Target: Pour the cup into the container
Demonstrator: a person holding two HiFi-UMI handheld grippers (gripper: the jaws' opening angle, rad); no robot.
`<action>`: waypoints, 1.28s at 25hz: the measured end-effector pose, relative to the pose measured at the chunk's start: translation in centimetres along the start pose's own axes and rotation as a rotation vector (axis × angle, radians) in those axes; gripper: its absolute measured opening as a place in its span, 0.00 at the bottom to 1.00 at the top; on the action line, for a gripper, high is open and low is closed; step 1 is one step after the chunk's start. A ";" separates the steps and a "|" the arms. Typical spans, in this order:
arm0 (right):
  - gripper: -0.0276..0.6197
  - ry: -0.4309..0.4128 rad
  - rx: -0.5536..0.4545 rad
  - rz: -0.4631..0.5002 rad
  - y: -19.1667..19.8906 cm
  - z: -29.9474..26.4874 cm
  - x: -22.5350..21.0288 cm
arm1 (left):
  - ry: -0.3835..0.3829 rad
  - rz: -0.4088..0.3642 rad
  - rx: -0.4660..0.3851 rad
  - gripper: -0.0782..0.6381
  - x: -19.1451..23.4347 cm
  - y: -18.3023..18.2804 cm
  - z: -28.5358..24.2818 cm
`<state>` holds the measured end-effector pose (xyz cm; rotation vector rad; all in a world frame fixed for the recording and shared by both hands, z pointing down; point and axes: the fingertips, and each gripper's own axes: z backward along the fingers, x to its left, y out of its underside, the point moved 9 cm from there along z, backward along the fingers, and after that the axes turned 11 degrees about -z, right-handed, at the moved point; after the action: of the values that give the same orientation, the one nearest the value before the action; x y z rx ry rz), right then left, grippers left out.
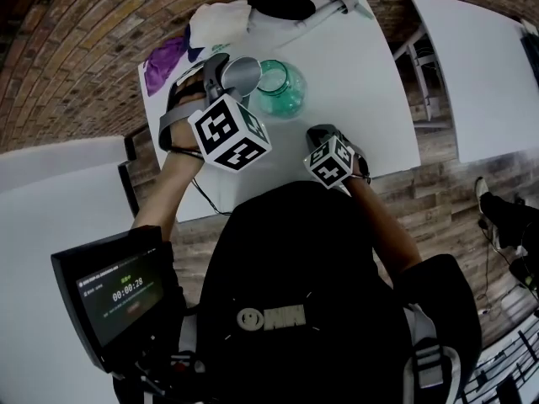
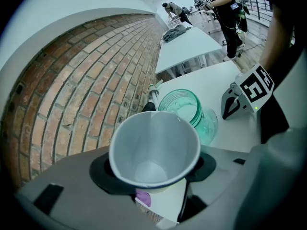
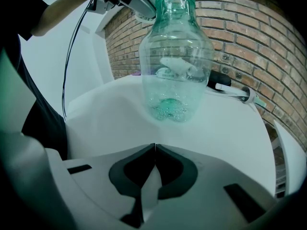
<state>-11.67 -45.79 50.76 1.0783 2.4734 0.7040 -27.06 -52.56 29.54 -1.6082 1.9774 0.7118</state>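
A white paper cup [image 2: 154, 150] sits gripped between the jaws of my left gripper [image 1: 226, 81]; its inside looks empty. The cup [image 1: 241, 76] is raised just left of the mouth of a clear green plastic bottle [image 1: 280, 87] standing upright on the white table [image 1: 354, 82]. In the left gripper view the bottle's open mouth [image 2: 181, 105] lies just beyond the cup's rim. My right gripper [image 3: 153, 150] is shut with nothing in it and rests low on the table, near the front edge, facing the bottle [image 3: 175, 56].
A purple cloth [image 1: 165, 61], a white cloth [image 1: 217, 22] and a dark object [image 1: 281, 5] lie at the table's far end by the brick wall [image 2: 81, 80]. A second white table [image 1: 482, 74] stands to the right. A monitor [image 1: 118, 291] is near my left side.
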 end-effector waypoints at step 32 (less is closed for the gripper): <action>0.05 -0.002 0.006 0.007 0.0 -0.2 -0.1 | -0.009 -0.058 0.040 0.51 -0.1 -0.4 -0.2</action>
<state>-11.69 -45.95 50.93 1.0893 2.4729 0.6980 -26.70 -52.71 29.71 -1.6288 1.9183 0.6524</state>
